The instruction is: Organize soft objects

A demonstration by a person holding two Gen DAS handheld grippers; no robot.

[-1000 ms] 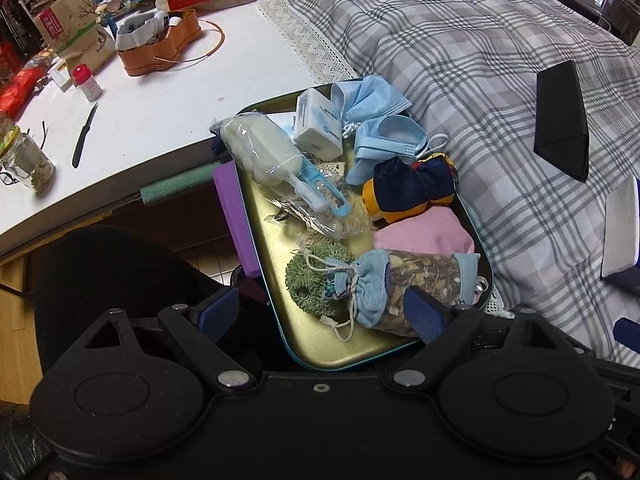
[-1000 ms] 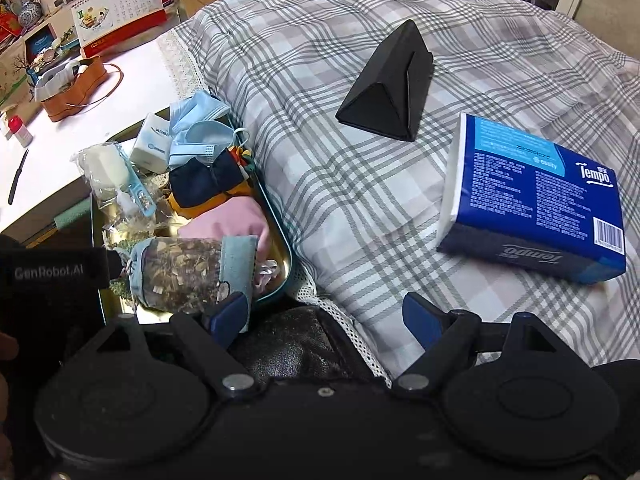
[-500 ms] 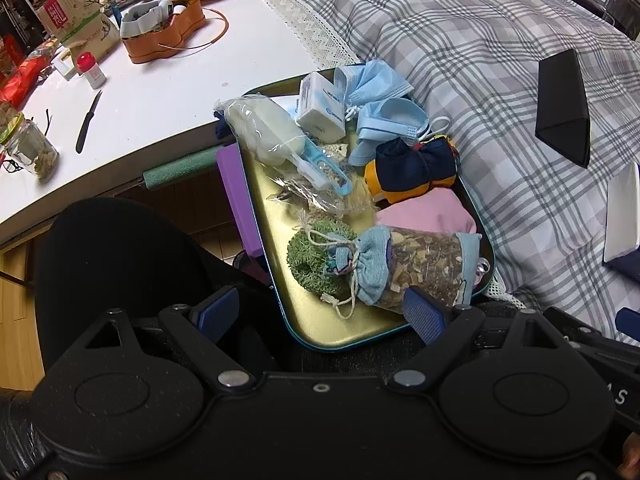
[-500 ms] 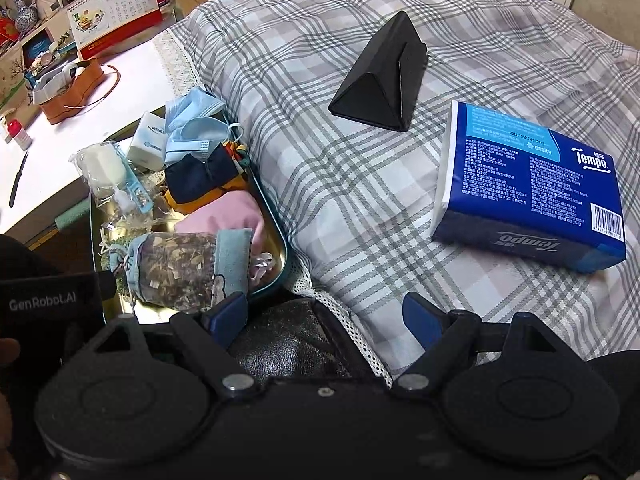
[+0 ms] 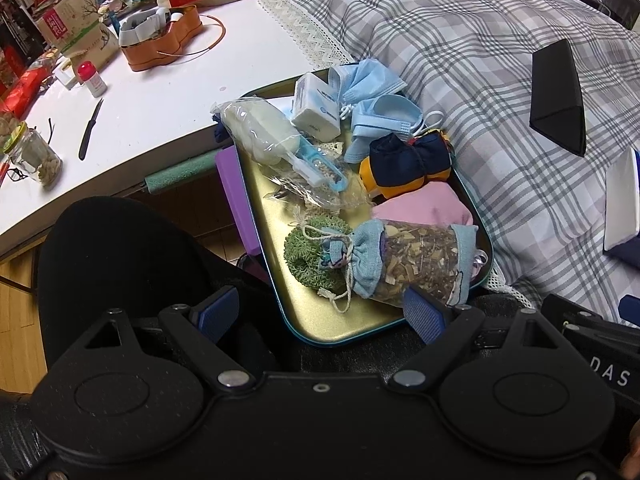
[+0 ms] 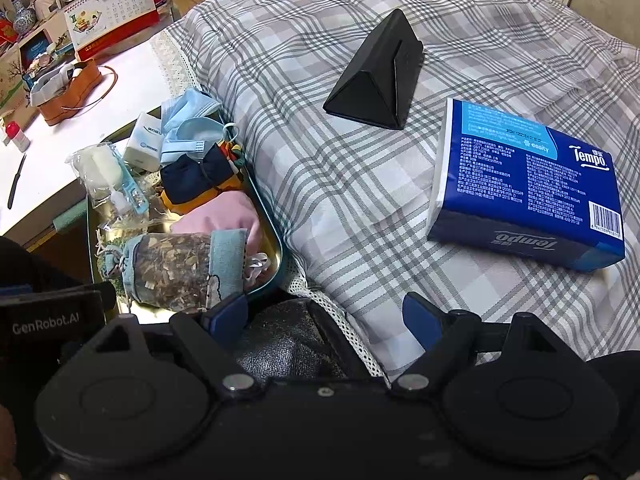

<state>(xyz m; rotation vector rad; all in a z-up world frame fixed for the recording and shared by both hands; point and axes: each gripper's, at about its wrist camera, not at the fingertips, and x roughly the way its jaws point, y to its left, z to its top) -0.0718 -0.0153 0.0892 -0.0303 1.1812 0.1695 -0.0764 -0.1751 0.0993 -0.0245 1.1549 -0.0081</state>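
A gold tin tray (image 5: 276, 280) with a teal rim holds several soft items. Among them are a herb sachet (image 5: 416, 260), a green scrubby (image 5: 308, 252), a pink cloth (image 5: 428, 208), a navy and orange pouch (image 5: 408, 160) and blue face masks (image 5: 380, 116). A bagged white sponge (image 5: 260, 132) and a small white box (image 5: 316, 108) lie at its far end. My left gripper (image 5: 320, 314) hovers open over the tray's near edge, holding nothing. My right gripper (image 6: 324, 316) stands open above the plaid bedding, beside the tray (image 6: 276, 248). A blue tissue pack (image 6: 528, 184) lies ahead to the right.
A black triangular case (image 6: 376, 84) rests on the plaid blanket (image 6: 320, 160). The white table (image 5: 160, 92) carries a knife (image 5: 90, 128), a jar (image 5: 36, 160) and an orange container (image 5: 164, 44). A black cushion (image 5: 120, 260) sits to the left of the tray.
The left gripper has drawn back slightly from the tray, which now sits a little farther away in its view. The right gripper has barely moved. Both jaws stand as wide as before.
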